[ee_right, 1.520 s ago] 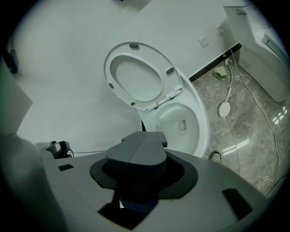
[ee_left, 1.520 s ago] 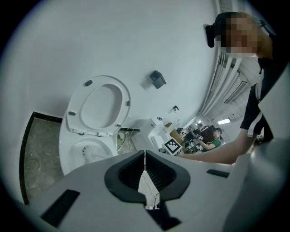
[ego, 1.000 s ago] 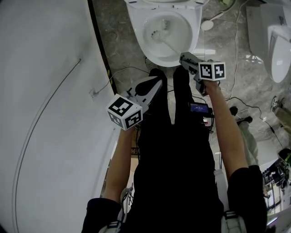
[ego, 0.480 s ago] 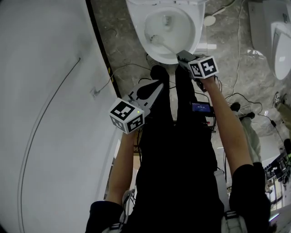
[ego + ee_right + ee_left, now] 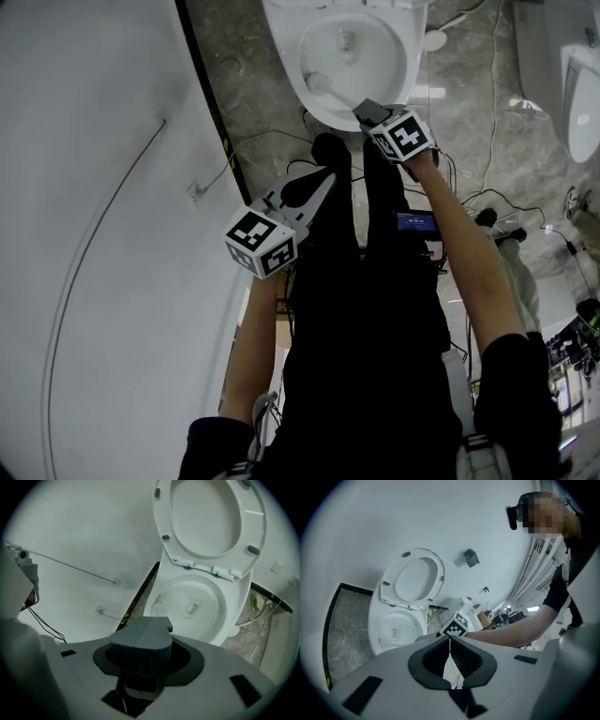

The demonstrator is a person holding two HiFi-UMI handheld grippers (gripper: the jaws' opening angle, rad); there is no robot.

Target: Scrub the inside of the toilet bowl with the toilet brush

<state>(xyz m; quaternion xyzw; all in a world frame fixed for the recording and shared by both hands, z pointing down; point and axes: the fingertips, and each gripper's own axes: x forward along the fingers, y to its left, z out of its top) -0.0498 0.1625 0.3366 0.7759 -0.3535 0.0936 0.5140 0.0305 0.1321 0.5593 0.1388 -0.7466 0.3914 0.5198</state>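
Risk, grip: my right gripper [image 5: 367, 111] sits at the bowl's 6 o'clock edge. Its jaws are clamped on the end of the white plastic toilet brush [image 5: 330, 90], so a hard push could twist the thin handle out of them.
Risk, rim: the white ceramic toilet bowl [image 5: 284, 52] lies at my 12 o'clock. The jaws hang just above its front lip and could knock it on a low stroke.
Risk, splash: a fast sweep may flick water out.
Left gripper [image 5: 328, 176]: jaws pressed together on nothing, idle near my legs.
Brush: its head rests on the inner wall at the bowl's 8 o'clock, handle slanting up toward 5 o'clock.
Seat: the white hinged seat [image 5: 211, 522] stands raised.
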